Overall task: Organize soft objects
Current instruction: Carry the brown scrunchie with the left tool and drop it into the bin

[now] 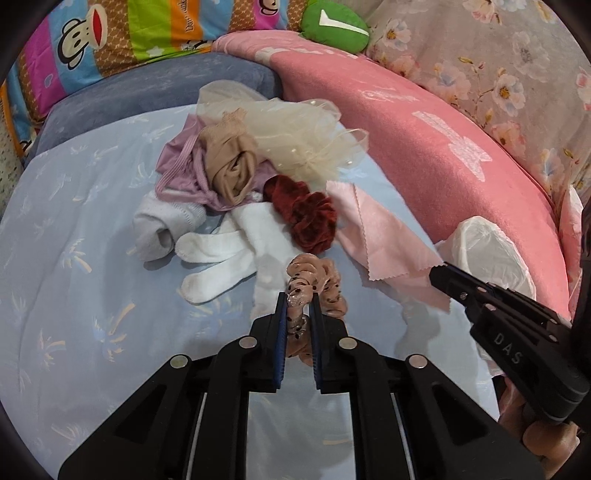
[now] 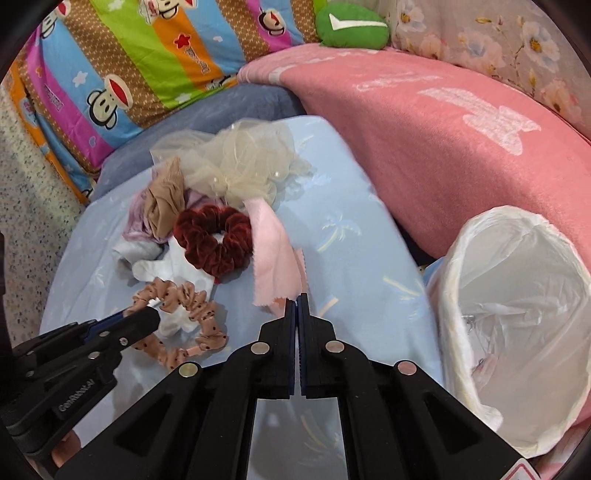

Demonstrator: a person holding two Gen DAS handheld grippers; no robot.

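While both grippers point steeply down at the bed, each has a catch. Left gripper (image 1: 298,301): jaws nearly together, clamped on the dotted peach scrunchie (image 1: 317,286); a loop bulges out beside the pads, the rest hangs below. Right gripper (image 2: 297,301): jaws fully together, nipping the near corner of the pink cloth (image 2: 271,254), whose zigzag edge shows just at the tips.

Just beside the right gripper, on its right, a white-lined bin (image 2: 517,317) stands open, nearly empty as far as I can see. Likely destination, though nothing marks it as such.

Mid-distance, on the pale blue sheet (image 1: 74,221): white socks (image 1: 218,258) sprawled, partly under the dark red velvet scrunchie (image 1: 304,212). Behind those, a tan stocking roll (image 1: 231,166) on a mauve garment (image 1: 181,162), and a cream tulle piece (image 1: 295,136) on top at the back. The pink cloth's far end lies against the red scrunchie and the tulle.

Farthest: pink blanket (image 1: 424,129), green cushion (image 1: 334,26), striped monkey-print quilt (image 1: 110,40).

Risks, as I judge them:
- The corner grip on the cloth is slight; a quick lift could pull it free.
- The cloth's far end could drag the tulle or red scrunchie along.
- The scrunchie is held by one thin fold; its elastic could slip through the pads in a swing.
- Both grippers are close together; heading for the bin at once invites a collision, or a knock that tips the light bin.
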